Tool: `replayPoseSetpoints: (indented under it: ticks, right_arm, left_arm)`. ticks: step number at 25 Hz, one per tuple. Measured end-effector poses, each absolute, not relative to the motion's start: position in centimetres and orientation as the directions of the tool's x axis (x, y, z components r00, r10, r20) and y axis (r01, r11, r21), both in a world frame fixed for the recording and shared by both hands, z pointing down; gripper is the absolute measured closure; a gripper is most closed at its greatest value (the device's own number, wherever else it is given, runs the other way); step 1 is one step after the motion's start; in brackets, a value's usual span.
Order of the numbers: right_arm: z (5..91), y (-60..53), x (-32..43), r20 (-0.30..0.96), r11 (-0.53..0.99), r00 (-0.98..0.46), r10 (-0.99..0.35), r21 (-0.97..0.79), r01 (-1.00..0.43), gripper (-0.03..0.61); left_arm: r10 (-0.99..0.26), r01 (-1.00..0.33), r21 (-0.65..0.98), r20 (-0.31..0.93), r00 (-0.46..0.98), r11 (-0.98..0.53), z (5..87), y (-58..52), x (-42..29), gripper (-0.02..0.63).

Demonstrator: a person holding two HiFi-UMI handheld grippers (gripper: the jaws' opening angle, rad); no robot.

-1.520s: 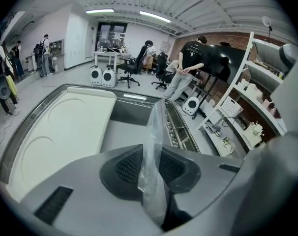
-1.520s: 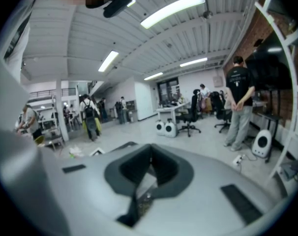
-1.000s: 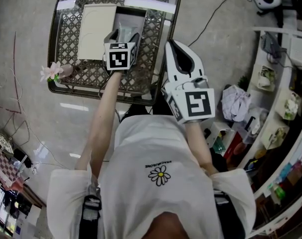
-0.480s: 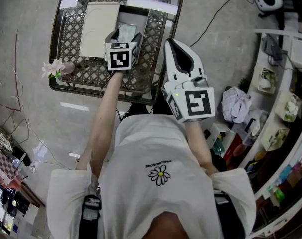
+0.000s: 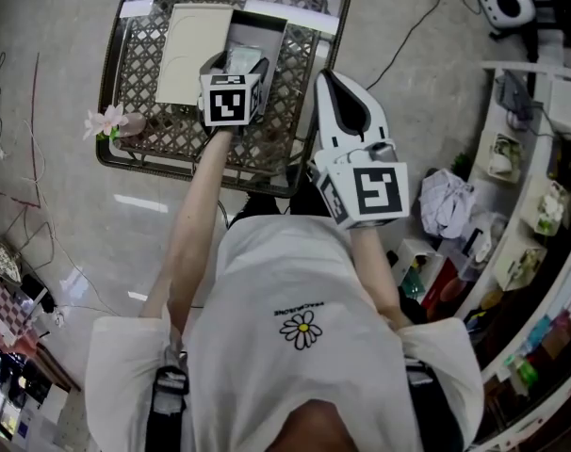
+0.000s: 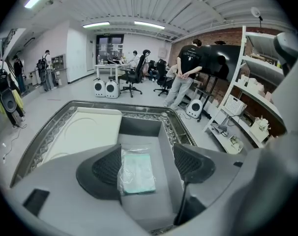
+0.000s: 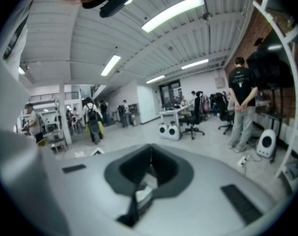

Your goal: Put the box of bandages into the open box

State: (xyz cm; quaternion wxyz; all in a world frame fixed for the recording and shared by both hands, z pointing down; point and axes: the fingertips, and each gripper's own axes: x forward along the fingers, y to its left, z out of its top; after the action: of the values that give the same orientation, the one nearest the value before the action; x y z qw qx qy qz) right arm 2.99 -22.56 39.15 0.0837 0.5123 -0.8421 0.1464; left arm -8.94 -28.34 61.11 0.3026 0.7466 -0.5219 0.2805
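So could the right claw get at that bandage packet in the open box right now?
Probably not straight away. The right claw is shut and held off to one side, while the open left claw hangs right over the bandage packet in the open box, blocking the way in.

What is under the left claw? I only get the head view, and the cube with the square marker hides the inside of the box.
Observer: The left gripper view looks straight in. A box of bandages in clear wrap lies flat on the floor of the open box.
Operator: So is the claw gripping it right now?
Observer: No. The left gripper has just been opening. Its jaws stand wide apart with the bandages between them, and neither pad presses on the wrap.
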Motion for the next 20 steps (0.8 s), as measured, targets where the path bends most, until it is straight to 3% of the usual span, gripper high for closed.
replayPoseSetpoints:
  ticks: [5,10,15,20]
  right_arm:
    - [38.3,-22.6,2.6,0.273,0.441,-0.468,-0.841,-0.156,-0.884,0.548]
    - [36.5,-23.0,2.1,0.228,0.46,-0.48,-0.847,-0.136,-0.877,0.548]
    - [34.0,-23.7,1.0,0.164,0.487,-0.497,-0.852,-0.099,-0.868,0.548]
    - [30.9,-24.1,-0.2,0.09,0.516,-0.519,-0.85,-0.059,-0.855,0.548]
  left_arm:
    - [-0.651,-0.954,0.146,0.704,0.286,-0.261,58.9,-29.3,-9.4,0.281]
    - [-0.728,-0.969,0.129,0.641,0.243,-0.21,54.8,-30.3,-10.9,0.443]
    - [-0.83,-0.984,0.06,0.531,0.173,-0.167,49.3,-31.4,-13.3,0.566]
    - [-0.913,-0.992,-0.01,0.394,0.109,-0.123,42.6,-30.7,-15.6,0.589]
